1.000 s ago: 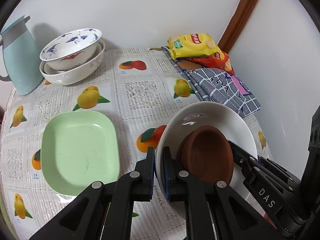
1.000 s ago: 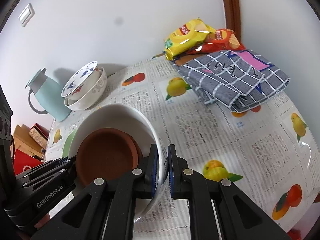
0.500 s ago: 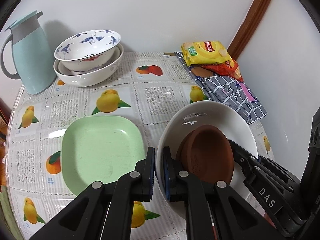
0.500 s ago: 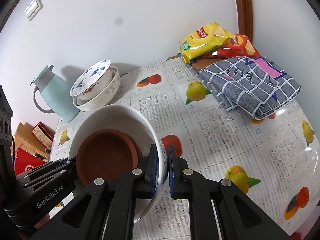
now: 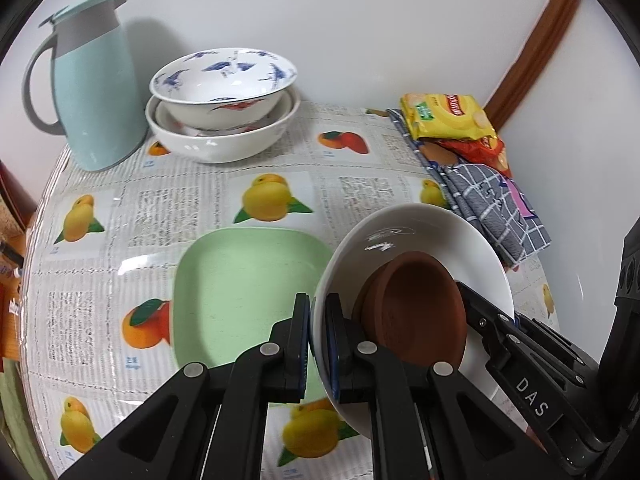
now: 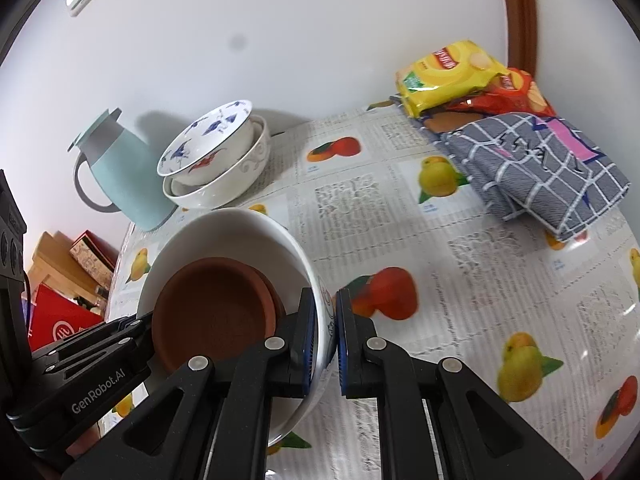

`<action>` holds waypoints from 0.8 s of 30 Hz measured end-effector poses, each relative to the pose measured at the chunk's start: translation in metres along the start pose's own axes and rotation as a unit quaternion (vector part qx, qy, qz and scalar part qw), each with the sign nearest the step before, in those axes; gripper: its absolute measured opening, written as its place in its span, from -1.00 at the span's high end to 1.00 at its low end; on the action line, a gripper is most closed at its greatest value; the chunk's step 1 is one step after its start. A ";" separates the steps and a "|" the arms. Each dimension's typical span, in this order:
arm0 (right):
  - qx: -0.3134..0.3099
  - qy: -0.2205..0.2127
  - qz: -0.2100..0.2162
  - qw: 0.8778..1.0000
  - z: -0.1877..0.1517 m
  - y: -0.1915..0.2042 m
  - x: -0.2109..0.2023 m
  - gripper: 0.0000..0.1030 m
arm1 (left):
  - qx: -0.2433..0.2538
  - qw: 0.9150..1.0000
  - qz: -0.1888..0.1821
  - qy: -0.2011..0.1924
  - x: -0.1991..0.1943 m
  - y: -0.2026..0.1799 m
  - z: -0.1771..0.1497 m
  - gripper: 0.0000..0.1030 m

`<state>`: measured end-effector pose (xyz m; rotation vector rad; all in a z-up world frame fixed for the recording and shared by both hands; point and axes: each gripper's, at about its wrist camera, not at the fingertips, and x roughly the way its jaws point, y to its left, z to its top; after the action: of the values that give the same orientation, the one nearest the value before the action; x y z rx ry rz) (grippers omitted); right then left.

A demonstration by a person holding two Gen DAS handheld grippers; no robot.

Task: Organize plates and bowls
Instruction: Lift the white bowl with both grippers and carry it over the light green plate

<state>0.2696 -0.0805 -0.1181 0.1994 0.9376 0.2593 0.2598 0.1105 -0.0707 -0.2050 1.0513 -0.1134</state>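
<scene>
The bench [image 5: 360, 184], under a fruit-print cloth, carries a green plate [image 5: 240, 280] as landmark. Above its right edge, clear of the cloth, hangs a white bowl [image 5: 420, 232] with a brown dish [image 5: 416, 304] inside. Behind the plate sit stacked bowls [image 5: 224, 120]. Left tongs [image 5: 318, 340] and right tongs [image 6: 322, 340] each pinch the white bowl's rim.

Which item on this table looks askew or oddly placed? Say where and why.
The blue-patterned bowl, nested in the white bowl beside the jug, sits tilted, its rim higher on one side. Nothing looks spilled or broken.
</scene>
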 end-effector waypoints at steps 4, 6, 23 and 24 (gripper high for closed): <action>-0.006 0.007 0.007 1.000 0.000 0.014 0.012 0.81 | -0.008 1.000 0.008 0.001 0.002 0.016 0.001 0.84; -0.008 0.011 0.011 1.000 -0.001 0.021 0.018 0.81 | -0.013 1.000 0.012 0.003 0.003 0.023 0.003 0.84; -0.031 0.061 0.030 0.997 -0.003 0.055 0.078 0.81 | -0.051 0.997 0.038 0.036 0.037 0.076 0.001 0.84; -0.031 0.064 0.031 0.997 -0.004 0.056 0.082 0.81 | -0.053 0.997 0.039 0.040 0.041 0.078 0.001 0.84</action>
<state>0.3052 -0.0022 -0.1677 0.1550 1.0506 0.3613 0.2802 0.1789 -0.1225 -0.2561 1.1448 0.0052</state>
